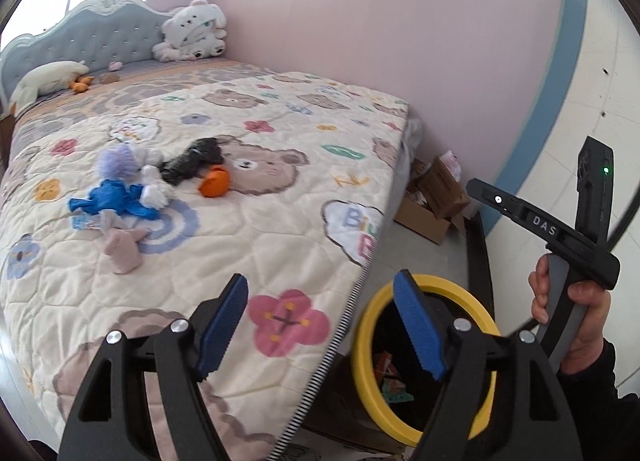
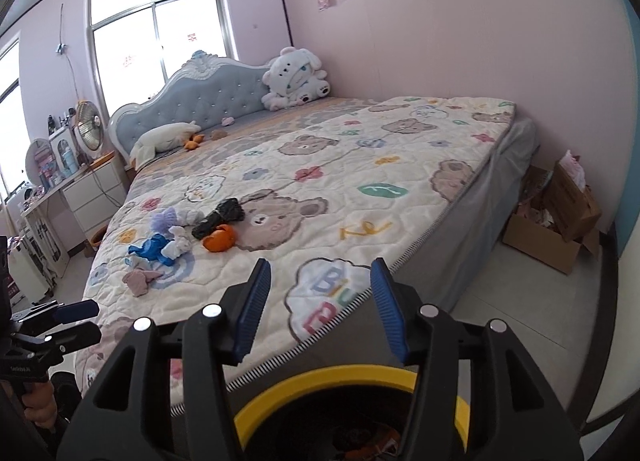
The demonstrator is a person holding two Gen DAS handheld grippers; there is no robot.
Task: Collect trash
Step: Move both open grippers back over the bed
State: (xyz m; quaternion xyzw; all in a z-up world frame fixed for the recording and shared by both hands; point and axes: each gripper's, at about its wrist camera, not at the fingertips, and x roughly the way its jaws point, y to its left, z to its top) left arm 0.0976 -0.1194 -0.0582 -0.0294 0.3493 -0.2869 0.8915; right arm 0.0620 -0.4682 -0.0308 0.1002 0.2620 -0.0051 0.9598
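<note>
Quilted cotton, bear-printed: bed (image 2: 400,165) holding a litter cluster mid-mattress. Yellow-rimmed bin (image 1: 472,293) on the floor at the bed's near corner, a few colourful wrappers already inside. Black bag (image 1: 192,159), blue glove-like scrap (image 1: 114,201), orange peel (image 1: 215,183) touching or just beside socks and soft toys. Likely slip: grabbing a sock with the trash, so tightly mixed. Left gripper (image 1: 320,325) and right gripper (image 2: 320,309) both released, empty.
</note>
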